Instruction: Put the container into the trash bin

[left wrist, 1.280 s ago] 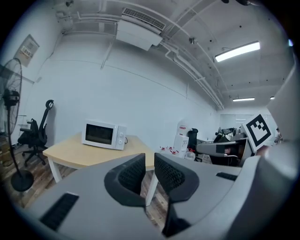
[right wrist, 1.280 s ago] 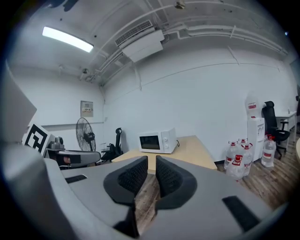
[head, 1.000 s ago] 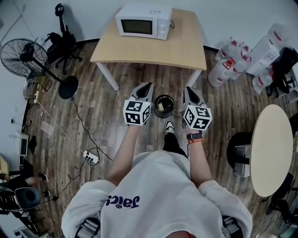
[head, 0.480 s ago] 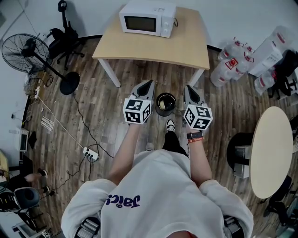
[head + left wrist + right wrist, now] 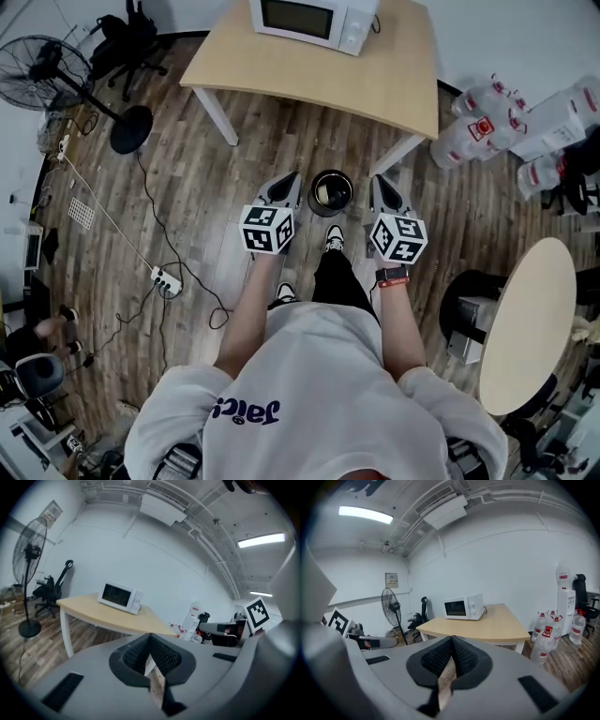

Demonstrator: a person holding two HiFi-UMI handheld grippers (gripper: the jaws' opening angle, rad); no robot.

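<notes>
Left gripper [image 5: 292, 177]: jaws pressed together, nothing between them, just left of the trash bin.
Right gripper [image 5: 379, 179]: clenched tight too, empty, just right of the bin.
Trash bin [image 5: 315, 201]: black, round, upright on the wood floor between both grippers.
Container [image 5: 329, 192]: pale shape inside the bin, probably it; too small to confirm.
Table [image 5: 375, 89]: beyond the bin, microwave [image 5: 314, 17] on top.

**Office interior, viewed from overhead**

Wood-plank floor [image 5: 197, 187] beneath a light wooden table [image 5: 375, 80] bearing a white microwave [image 5: 314, 17]. Standing fan [image 5: 42, 70] at left; water bottles [image 5: 478, 131] and a round table [image 5: 525, 319] at right. White wall [image 5: 154, 564]; ceiling strip light [image 5: 365, 513] lit.
</notes>
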